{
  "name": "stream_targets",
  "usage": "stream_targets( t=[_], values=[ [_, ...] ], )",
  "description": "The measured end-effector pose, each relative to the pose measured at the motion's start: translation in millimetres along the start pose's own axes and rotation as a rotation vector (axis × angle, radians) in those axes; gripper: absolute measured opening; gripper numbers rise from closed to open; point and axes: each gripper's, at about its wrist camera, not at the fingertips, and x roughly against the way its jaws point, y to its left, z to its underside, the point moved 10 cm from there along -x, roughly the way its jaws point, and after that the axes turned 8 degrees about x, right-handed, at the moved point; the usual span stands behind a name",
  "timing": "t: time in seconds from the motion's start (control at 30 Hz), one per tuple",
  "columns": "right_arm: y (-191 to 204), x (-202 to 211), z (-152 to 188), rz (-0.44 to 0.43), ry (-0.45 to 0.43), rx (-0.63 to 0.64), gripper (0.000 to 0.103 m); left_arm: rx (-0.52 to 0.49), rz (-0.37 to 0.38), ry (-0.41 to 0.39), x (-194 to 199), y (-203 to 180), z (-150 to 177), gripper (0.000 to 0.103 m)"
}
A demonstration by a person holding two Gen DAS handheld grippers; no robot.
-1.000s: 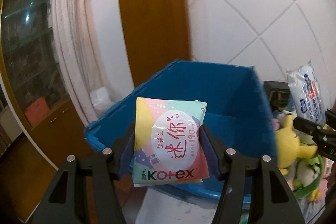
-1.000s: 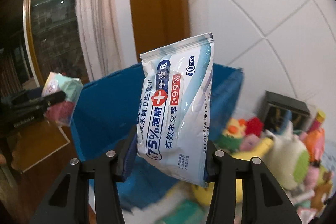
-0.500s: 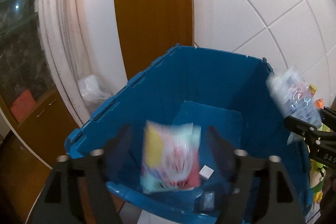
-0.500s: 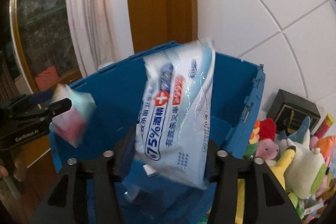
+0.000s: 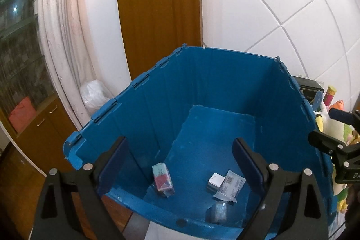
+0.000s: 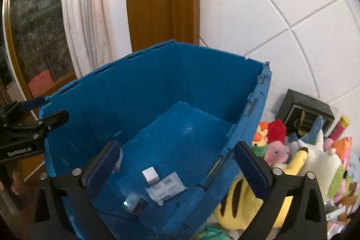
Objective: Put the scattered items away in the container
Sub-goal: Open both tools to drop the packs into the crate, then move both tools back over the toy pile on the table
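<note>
- Your left gripper (image 5: pixel 180 163) and right gripper (image 6: pixel 177 163) had just been opening; both stood wide apart with nothing between them, over the bin (image 5: pixel 225 73).
- The pad pack (image 5: pixel 162 179) and wipes (image 6: pixel 166 191) lay on the bin floor.
- The toys (image 6: pixel 315 159) remained outside, crowding the bin's wall; a careless reach could have knocked them further or snagged the rim.

The blue bin (image 5: pixel 144 109) looks like matt ribbed plastic, its floor scuffed pale. The wipes packet (image 5: pixel 229 186) inside it is glossy film. The wall tiles (image 5: pixel 281 3) are smooth and white, the door frame (image 5: pixel 155 10) polished wood, the curtain (image 6: pixel 87 15) soft cloth, the stuffed toys (image 6: pixel 315 159) plush.
</note>
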Motion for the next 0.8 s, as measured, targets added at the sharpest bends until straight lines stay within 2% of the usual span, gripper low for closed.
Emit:
stream_targets(
  t=[0.13, 0.2, 0.47, 0.6, 0.8],
  values=[
    [-4, 16, 6, 0.043, -0.013, 0.009, 0.103, 0.0, 0.001, -0.011, 10, -8, 7, 0.096],
    [-7, 25, 13, 0.051, -0.019, 0.005, 0.103, 0.003, 0.01, -0.021, 16, -12, 11, 0.102],
    [-39, 67, 60, 0.115, -0.013, -0.069, 0.103, -0.035, 0.064, -0.06, 50, -59, 27, 0.102],
    [-71, 98, 101, 0.164, -0.002, -0.132, 0.103, -0.076, 0.103, -0.071, 73, -97, 44, 0.102],
    [-143, 158, 183, 0.25, 0.031, -0.259, 0.103, -0.115, 0.172, -0.102, 116, -170, 70, 0.102]
  ],
)
